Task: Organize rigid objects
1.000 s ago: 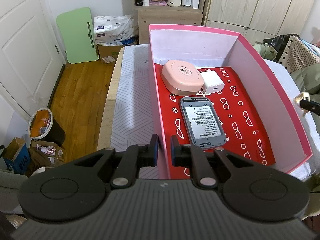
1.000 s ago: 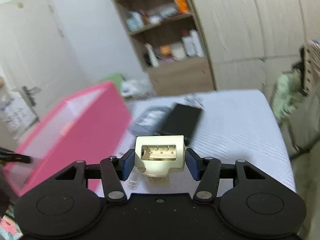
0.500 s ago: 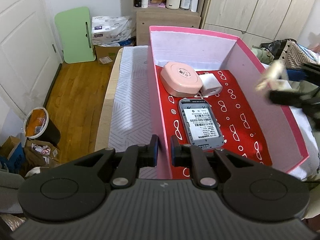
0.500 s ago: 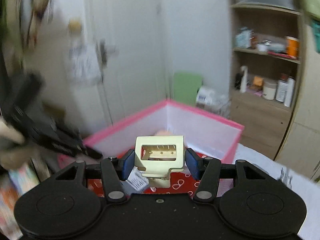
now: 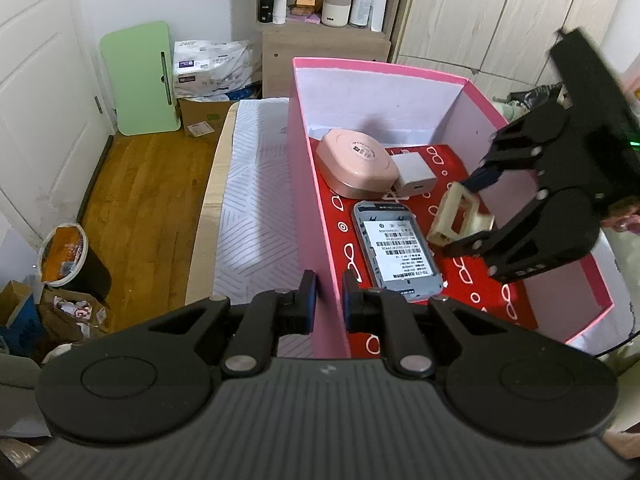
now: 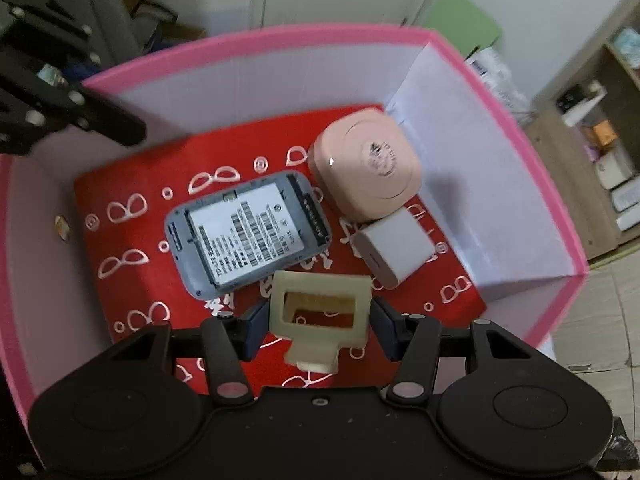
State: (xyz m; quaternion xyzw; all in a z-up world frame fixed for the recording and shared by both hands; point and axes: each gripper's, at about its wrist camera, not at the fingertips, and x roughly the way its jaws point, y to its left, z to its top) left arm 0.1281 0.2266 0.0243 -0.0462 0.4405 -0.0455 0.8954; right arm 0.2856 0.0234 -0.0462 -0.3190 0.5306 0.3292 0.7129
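Observation:
A pink box (image 5: 316,184) (image 6: 256,36) with a red patterned floor holds a pink rounded case (image 5: 354,164) (image 6: 366,174), a white charger cube (image 5: 412,174) (image 6: 394,248) and a grey device with a barcode label (image 5: 398,250) (image 6: 246,234). My left gripper (image 5: 328,300) is shut on the box's near left wall. My right gripper (image 6: 318,322) (image 5: 464,216) is shut on a cream plastic bracket (image 6: 318,314) (image 5: 458,216) and holds it inside the box, above the floor, beside the grey device.
The box stands on a white patterned mattress (image 5: 256,208). Wooden floor (image 5: 148,200) with a bin (image 5: 66,258) and clutter lies to the left. A green board (image 5: 140,78), a shelf unit (image 5: 324,20) and wardrobes (image 5: 500,16) stand behind.
My right gripper has swung left from over the mattress into the pink box with the cream bracket and has tilted downward. My left gripper has kept its hold on the wall.

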